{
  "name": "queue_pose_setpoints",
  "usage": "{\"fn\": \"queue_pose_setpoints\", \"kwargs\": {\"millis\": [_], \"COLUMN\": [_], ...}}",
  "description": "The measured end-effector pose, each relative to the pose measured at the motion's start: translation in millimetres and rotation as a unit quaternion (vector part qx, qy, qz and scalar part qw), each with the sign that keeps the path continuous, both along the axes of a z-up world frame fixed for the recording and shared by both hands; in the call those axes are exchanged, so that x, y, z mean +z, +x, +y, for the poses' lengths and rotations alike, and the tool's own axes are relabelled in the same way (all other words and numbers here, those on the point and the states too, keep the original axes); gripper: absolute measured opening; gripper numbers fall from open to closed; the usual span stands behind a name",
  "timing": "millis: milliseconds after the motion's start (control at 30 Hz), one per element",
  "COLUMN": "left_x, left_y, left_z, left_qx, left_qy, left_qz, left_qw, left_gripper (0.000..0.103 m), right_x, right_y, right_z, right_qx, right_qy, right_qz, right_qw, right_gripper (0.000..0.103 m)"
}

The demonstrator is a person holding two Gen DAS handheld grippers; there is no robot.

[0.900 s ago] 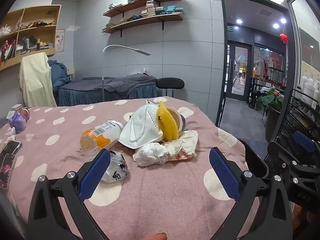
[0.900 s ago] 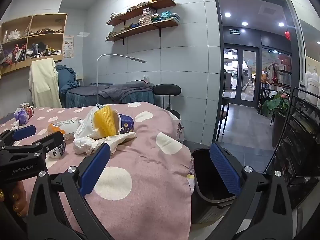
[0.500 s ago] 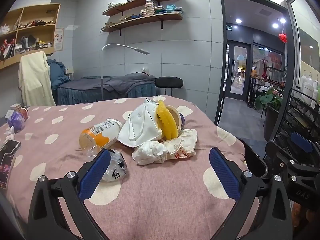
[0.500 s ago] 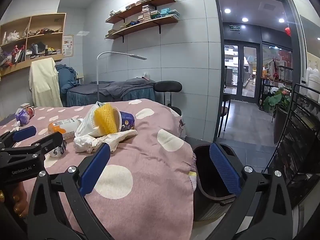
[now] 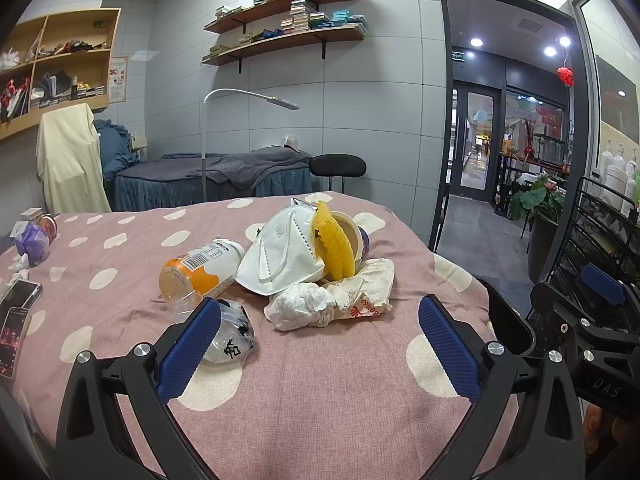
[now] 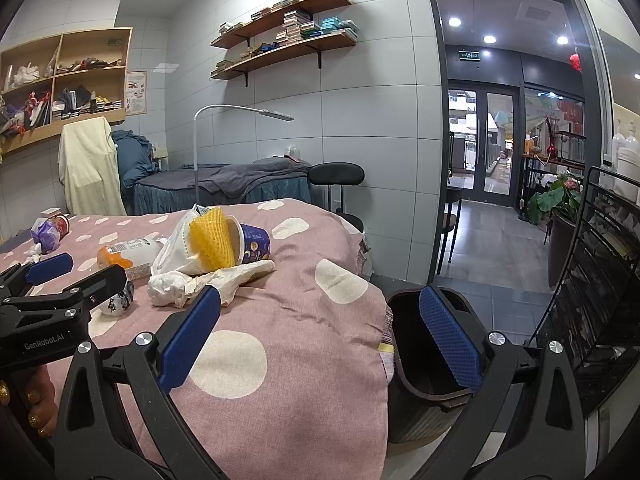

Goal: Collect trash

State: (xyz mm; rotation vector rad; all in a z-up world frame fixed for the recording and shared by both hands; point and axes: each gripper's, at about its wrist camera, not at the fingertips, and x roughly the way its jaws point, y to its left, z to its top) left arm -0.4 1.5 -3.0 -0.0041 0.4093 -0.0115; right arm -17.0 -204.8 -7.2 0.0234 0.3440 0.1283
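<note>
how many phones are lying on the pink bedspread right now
2. Both smartphones lie at the bedspread's left edge in the left wrist view: one dark-screened, the other lit, just nearer the camera. The frame edge may hide more.

This is a beauty or massage salon treatment room. A massage bed [image 5: 224, 178] draped in grey and blue covers stands against the tiled back wall, with an arched floor lamp [image 5: 240, 98] bending over it and a black round stool [image 5: 338, 167] just beside its end. Wall shelves [image 5: 288, 38] carry stacked small boxes, and a wooden cubby shelf [image 5: 60, 60] holds folded items and supplies; a cream towel [image 5: 70, 160] hangs below it. In the foreground a second bed wears a pink polka-dot sheet [image 5: 320, 392]. A glass door [image 6: 480, 140] opens onto a lit commercial corridor, and a black wire rack [image 6: 608, 280] with white pump bottles [image 5: 618, 168] stands at the right.
</note>
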Motion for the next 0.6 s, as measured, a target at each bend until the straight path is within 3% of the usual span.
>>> {"fn": "queue_pose_setpoints", "kwargs": {"millis": [600], "left_x": [-1.2], "left_y": [-0.7], "left_z": [0.3], "left_qx": [0.0], "left_qy": [0.002], "left_qz": [0.001], "left_qw": [1.0], "left_gripper": [0.097], "right_x": [0.8], "right_y": [-1.0], "right_z": [-1.1], "right_qx": [0.0], "right_qy": [0.001], "right_qz": [0.0], "right_qw": [1.0], "right_gripper": [0.098]}}
